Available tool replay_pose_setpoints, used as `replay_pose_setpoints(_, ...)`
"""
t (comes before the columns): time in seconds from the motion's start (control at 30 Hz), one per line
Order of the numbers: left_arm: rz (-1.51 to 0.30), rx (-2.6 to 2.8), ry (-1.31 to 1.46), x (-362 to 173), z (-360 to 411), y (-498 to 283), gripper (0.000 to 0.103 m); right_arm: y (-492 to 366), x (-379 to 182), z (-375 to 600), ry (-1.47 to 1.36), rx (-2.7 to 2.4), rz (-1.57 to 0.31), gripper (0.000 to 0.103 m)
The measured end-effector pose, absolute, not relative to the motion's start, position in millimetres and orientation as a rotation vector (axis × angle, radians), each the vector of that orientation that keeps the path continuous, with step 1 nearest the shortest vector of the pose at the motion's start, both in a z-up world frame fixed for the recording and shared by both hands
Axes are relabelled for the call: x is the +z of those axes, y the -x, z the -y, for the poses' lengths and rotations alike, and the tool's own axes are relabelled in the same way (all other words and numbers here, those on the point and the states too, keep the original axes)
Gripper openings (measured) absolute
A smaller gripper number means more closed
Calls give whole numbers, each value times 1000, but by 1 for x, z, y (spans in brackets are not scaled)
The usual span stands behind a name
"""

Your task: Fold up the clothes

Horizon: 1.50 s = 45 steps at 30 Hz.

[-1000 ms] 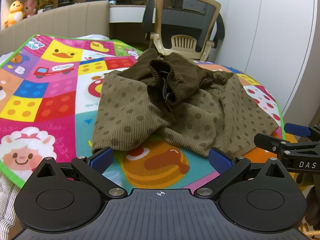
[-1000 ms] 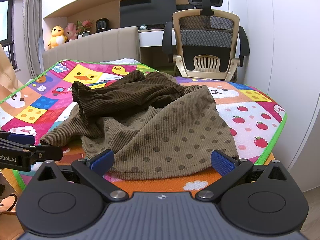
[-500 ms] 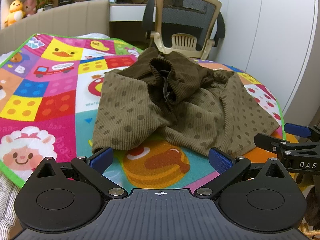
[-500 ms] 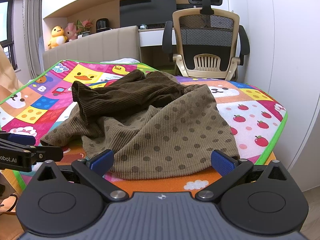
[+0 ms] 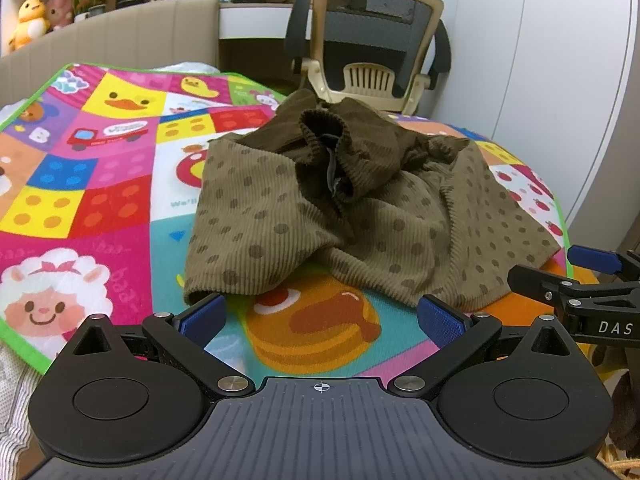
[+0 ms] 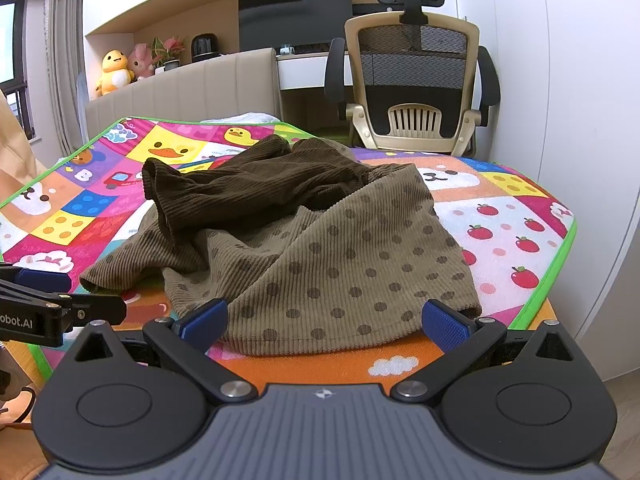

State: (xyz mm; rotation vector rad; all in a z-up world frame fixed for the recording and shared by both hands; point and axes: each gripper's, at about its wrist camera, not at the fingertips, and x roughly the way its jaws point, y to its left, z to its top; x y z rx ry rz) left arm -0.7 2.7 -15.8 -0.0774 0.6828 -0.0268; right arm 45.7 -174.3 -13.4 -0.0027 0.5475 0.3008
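Bare play mat (image 5: 100, 200) left of the crumpled garment (image 5: 360, 216); office chair (image 6: 412, 92) stands behind.

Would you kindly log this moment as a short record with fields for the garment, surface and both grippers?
garment: brown dotted corduroy garment, crumpled, unfolded
surface: colourful play mat, garment lying on it
left gripper: open, empty, short of the near hem
right gripper: open, empty, at the near hem
background: office chair beyond the mat

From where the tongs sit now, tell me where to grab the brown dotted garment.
Take the brown dotted garment by its near hem, one corner per tongs, coming in low from the front. That hem lies flat on the play mat facing both open tongs; the dark ribbed part behind is bunched.
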Motion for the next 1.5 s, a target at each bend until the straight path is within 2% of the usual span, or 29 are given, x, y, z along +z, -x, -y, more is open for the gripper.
replay_pose_setpoints(0.5,-692,-29,76,-18,-2,0,103,-47,-17,174,-3,305,-562,103)
replay_pose_setpoints(0.7,-723,-40,92,-20,-5,-7,103,-62,-18,175,-9,353,-624,103)
replay_pose_setpoints(0.8,-744,-107,129,-2,-19,-30,103,-92,-3,179,16,363,-609,103)
replay_pose_setpoints(1.0,-636,-124,146,37,-59,-105,103,-175,-1,186,-27,337,-685,103)
replay_pose_setpoints(1.2,-753,-156,294,7,-100,-177,103,-209,-30,201,-189,391,-849,103)
replay_pose_setpoints(1.4,-799,-167,343,-21,-120,-216,103,-203,-37,218,-382,353,-791,103)
replay_pose_setpoints(1.5,-832,-184,375,-33,-125,-226,103,-209,-33,209,-310,353,-829,103)
